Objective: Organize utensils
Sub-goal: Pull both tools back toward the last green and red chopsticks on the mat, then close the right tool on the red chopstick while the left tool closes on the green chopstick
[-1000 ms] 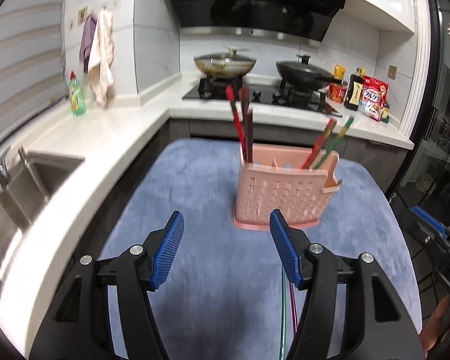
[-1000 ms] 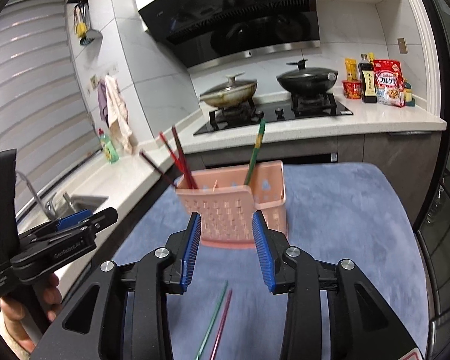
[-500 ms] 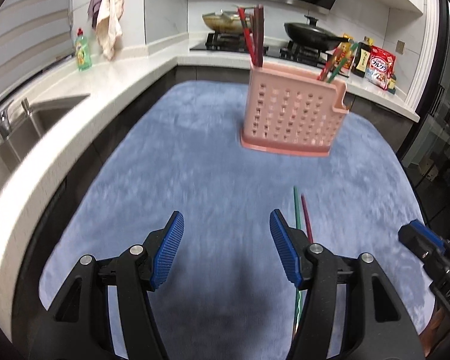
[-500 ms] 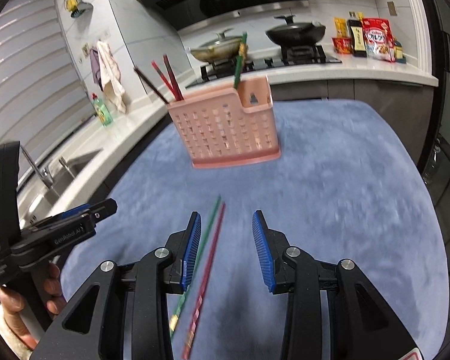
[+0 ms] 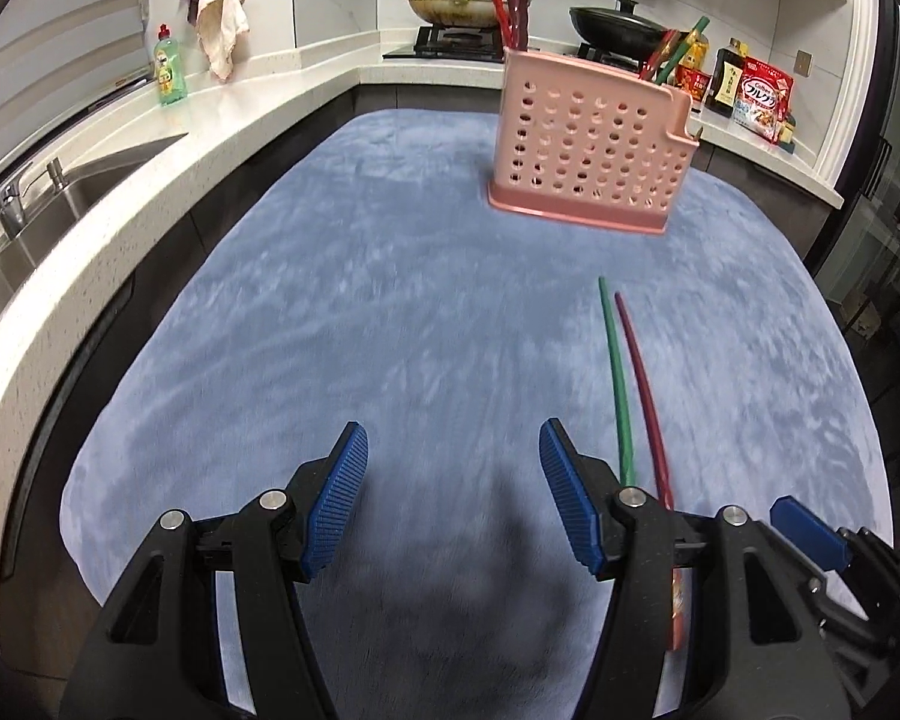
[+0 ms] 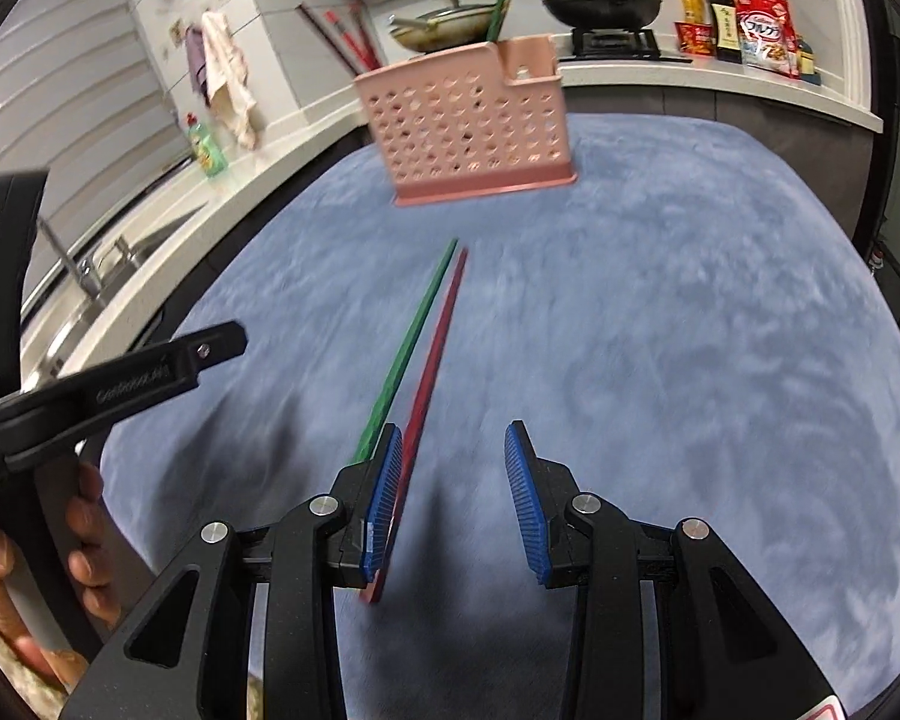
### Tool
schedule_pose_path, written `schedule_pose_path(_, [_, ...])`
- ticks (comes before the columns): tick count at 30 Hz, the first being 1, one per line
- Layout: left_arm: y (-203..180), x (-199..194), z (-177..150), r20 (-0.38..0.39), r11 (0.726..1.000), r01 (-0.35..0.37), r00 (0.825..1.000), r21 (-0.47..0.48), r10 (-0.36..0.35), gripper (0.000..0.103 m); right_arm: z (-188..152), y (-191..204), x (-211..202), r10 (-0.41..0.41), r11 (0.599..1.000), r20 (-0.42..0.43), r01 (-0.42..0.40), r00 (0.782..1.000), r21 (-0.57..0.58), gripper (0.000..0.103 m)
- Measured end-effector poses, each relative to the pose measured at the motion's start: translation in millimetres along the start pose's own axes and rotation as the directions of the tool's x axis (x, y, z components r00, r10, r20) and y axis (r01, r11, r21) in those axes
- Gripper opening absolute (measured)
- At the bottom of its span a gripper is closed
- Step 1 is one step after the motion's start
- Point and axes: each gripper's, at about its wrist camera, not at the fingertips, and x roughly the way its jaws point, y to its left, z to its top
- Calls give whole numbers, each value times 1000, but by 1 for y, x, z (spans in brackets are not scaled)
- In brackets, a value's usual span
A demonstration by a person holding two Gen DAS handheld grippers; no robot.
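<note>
Work surface: a bench covered with a blue plush mat (image 5: pixel 390 300). A pink perforated utensil holder (image 5: pixel 588 144) stands upright at the far side of the mat, with red chopsticks (image 5: pixel 507 0) in one end compartment and red and green chopsticks (image 5: pixel 675 54) in the other.

Loose items: one green chopstick (image 6: pixel 411 342) and one dark red chopstick (image 6: pixel 435 360) lie side by side on the mat, nearly parallel, tips pointing toward the holder and well short of it.

Left gripper (image 5: pixel 453 501): jaws apart, nothing between the blue pads, positioned over bare mat. The two loose chopsticks lie just to its right, passing beside its right finger.

Right gripper (image 6: pixel 453 495): jaws partly open, not grasping anything. The dark red chopstick runs along the inner face of its left pad; contact cannot be confirmed. The green chopstick passes behind that finger on the outer side.

A hand (image 6: pixel 36 576) on the left gripper's handle shows at the left edge of the right wrist view
</note>
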Motion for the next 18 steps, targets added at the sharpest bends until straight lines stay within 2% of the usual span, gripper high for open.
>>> schedule_pose_path(13, [4,2,-26,-49,1000,17,999,9,-17,57,-30,22,14,29,999,-76,-32,997,-37,35])
schedule_pose_path(16, [4,2,-29,-56,1000,22,998,9,-22,57,-33,26,18,15,998,-83,-20,996,-56,30])
schedule_pose_path(18, [4,3,-30,-60,1000,26,998,9,-25,57,-34,29,19,-11,997,-77,5,997,-76,22])
